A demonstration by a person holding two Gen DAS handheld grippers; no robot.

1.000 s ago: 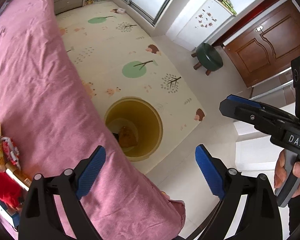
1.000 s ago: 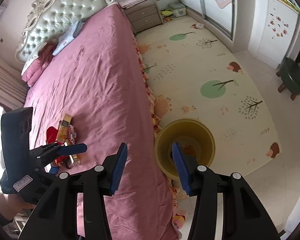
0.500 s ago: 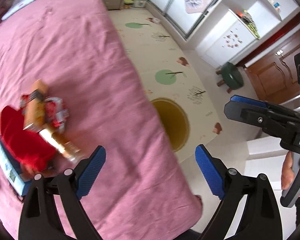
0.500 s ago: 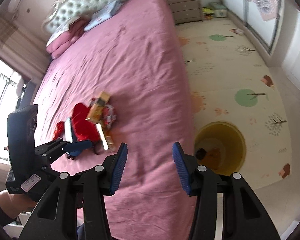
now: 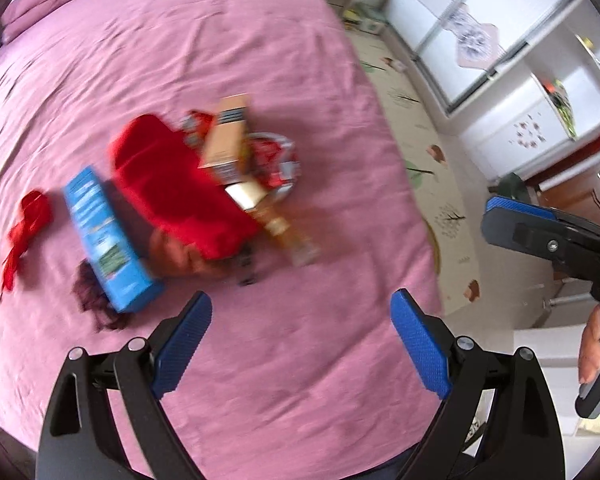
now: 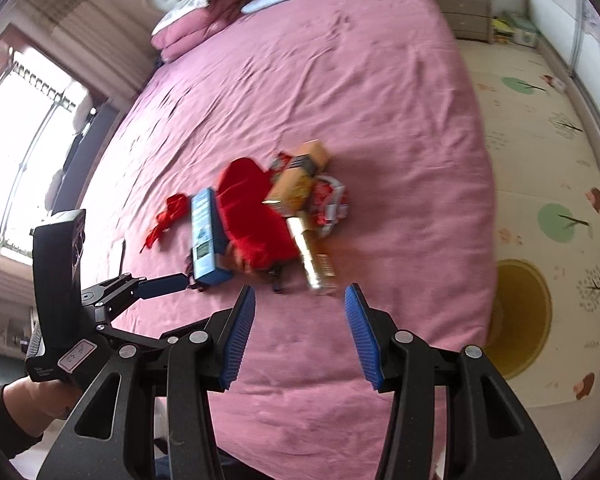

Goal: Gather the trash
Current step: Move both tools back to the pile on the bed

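Both my grippers hang over the pink bed (image 6: 380, 80), empty: the left gripper (image 5: 300, 344) spread wide, the right gripper (image 6: 300, 336) about half open. The trash pile (image 6: 268, 220) lies ahead on the bed; the yellow bin (image 6: 520, 320) stands on the floor to the right.

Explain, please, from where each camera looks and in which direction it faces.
Left wrist: sits on the left gripper, looks down at the pink bed; its open fingers show, plus the right gripper and hand.
Right wrist: sits on the right gripper, looks down across the bed; its open fingers show, plus the left gripper.
Shared: the blue box, red bag, yellow bin.
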